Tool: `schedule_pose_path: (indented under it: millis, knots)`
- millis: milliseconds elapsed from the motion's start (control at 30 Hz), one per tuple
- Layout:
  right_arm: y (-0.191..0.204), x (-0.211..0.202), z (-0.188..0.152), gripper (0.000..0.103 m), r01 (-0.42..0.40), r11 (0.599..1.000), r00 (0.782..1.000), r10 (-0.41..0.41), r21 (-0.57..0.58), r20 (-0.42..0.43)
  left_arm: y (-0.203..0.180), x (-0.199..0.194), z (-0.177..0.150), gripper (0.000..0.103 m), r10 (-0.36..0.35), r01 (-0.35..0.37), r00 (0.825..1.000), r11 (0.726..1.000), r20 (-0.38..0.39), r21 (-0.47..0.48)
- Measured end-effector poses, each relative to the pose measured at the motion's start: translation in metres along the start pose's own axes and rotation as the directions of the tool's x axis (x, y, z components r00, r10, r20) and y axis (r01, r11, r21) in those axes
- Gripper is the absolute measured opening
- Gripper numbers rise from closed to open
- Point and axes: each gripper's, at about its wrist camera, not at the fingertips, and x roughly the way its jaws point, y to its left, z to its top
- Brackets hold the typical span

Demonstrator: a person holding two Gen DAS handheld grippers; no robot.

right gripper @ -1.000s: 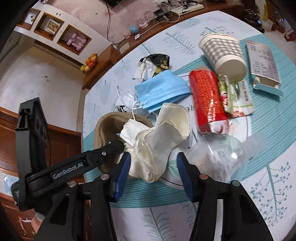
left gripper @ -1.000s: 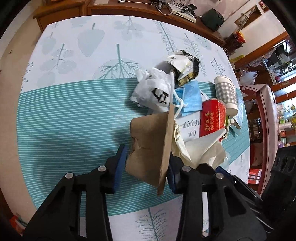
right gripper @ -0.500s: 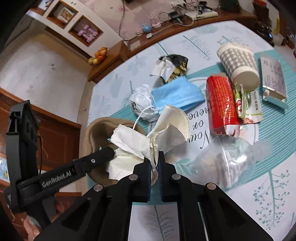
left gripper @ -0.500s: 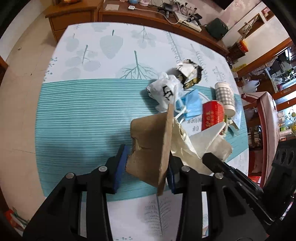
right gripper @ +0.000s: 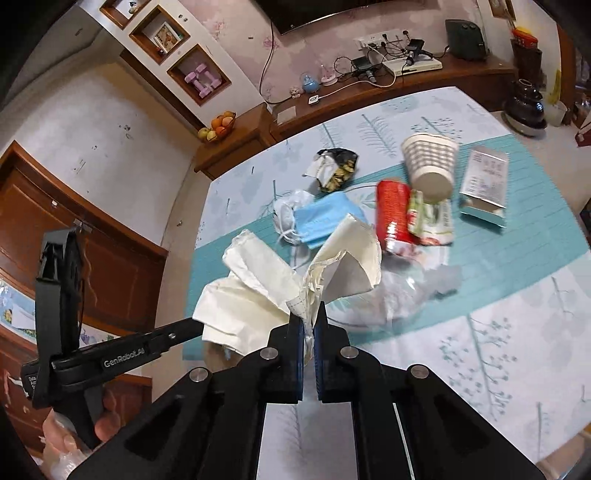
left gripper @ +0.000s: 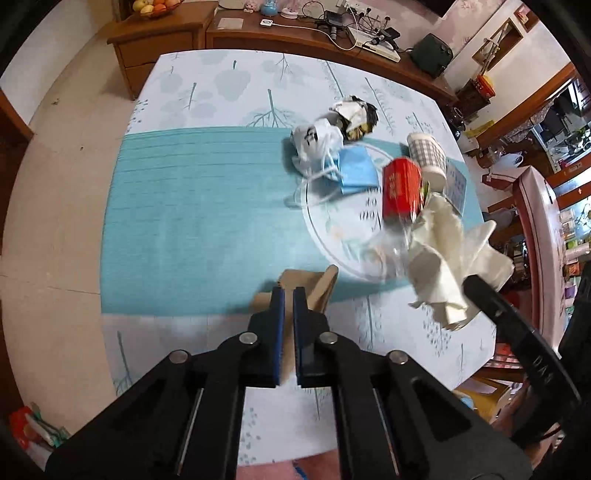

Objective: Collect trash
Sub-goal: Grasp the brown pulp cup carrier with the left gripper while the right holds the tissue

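My left gripper [left gripper: 289, 295] is shut on a brown paper bag [left gripper: 319, 286], held above the near part of the table. My right gripper [right gripper: 309, 317] is shut on a crumpled cream paper wad [right gripper: 280, 280], lifted off the table; the wad also shows in the left wrist view [left gripper: 447, 254]. On the table lie a blue face mask [right gripper: 325, 218], a white plastic bag [left gripper: 316, 142], a red packet [right gripper: 393, 210], a checked paper cup [right gripper: 430, 166], a black-and-white wrapper [right gripper: 336, 166], a clear plastic wrap [right gripper: 417, 284] and a small teal box [right gripper: 484, 184].
The table carries a teal and white leaf-print cloth [left gripper: 207, 206]. A wooden sideboard [left gripper: 295, 33] with cables and devices stands behind it. A fruit bowl [right gripper: 218, 125] sits at the sideboard's left end. Tiled floor [left gripper: 55, 184] lies left of the table.
My left gripper has closed tight on the brown bag and both grippers have risen, so the table looks farther. My right gripper closed on the cream wad and lifted it.
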Motion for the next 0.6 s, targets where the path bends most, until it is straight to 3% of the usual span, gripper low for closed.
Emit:
schedule_pose_path:
  millis: [267, 400, 600]
  knots:
    - [-0.028, -0.047, -0.041, 0.004, 0.009, 0.999, 1.0, -0.01, -0.043, -0.026, -0.004, 0.009, -0.036, 0.006, -0.011, 0.01, 1.0, 0.999, -0.025, -0.049]
    - [-0.043, -0.057, -0.055, 0.004, 0.013, 0.999, 0.999, -0.015, -0.044, -0.044, 0.0, 0.018, -0.04, 0.029, -0.002, 0.001, 0.999, 1.0, -0.041, -0.025]
    - [-0.055, -0.053, -0.062, 0.004, 0.005, 1.0, 0.997, -0.007, -0.026, -0.077, 0.018, 0.024, -0.041, 0.032, 0.03, -0.033, 0.999, 0.998, -0.045, -0.053]
